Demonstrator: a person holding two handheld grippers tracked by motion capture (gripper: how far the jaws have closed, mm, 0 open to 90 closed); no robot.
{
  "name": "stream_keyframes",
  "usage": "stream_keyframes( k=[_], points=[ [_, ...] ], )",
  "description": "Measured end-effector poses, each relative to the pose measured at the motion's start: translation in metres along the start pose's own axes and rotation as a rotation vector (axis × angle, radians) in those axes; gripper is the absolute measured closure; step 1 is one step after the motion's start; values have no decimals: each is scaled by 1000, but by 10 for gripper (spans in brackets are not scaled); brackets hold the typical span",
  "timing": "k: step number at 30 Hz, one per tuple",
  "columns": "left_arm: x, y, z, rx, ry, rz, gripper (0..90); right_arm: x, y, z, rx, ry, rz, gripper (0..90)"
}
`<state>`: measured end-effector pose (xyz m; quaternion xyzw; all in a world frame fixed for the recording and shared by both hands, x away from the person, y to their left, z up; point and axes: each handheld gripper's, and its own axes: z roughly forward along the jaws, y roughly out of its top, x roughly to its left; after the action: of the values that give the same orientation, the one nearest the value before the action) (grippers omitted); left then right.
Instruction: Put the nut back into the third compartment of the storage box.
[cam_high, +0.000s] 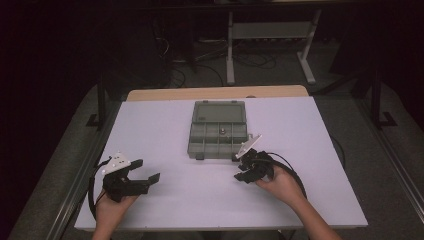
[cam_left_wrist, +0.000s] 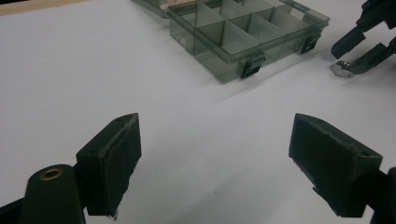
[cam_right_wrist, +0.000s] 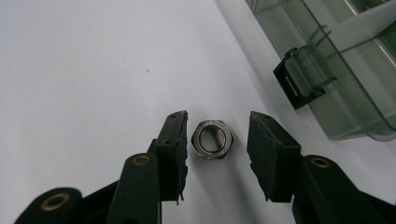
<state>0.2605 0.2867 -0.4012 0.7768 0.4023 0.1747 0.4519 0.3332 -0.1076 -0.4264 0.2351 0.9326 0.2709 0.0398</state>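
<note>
A small silver hexagonal metal nut (cam_right_wrist: 213, 139) is seen lying flat on the white table top (cam_right_wrist: 84, 70), just in front of the translucent grey plastic compartment box (cam_right_wrist: 336, 70), near one of its black front latches (cam_right_wrist: 299, 84). It is bracketed by the jaws of the right gripper (cam_right_wrist: 217, 140), one pad close beside it and the other a little further off; no pad is pressed on it, so nothing is grasped yet. Because the nut is low and flat, it may be pushed along the smooth surface by the nearer pad before the other arrives, or be tipped on edge and squeezed out. If the pads are set too high, only the upper rim would be caught and the nut could be dropped on the way to a compartment. The latch could also be struck if the gripper drifts sideways. The left gripper (cam_left_wrist: 215, 158) is held spread wide over bare table, well apart, with nothing between its pads.
</note>
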Motion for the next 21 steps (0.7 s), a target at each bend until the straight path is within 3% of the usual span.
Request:
stream_keyframes(
  k=[8,21],
  points=[
    [0,0,0,8,0,11,166,3,-2,5,17,-8,-29,654],
    [-1,0,0,-2,0,-15,166,8,-1,5,27,-38,-51,662]
  ],
)
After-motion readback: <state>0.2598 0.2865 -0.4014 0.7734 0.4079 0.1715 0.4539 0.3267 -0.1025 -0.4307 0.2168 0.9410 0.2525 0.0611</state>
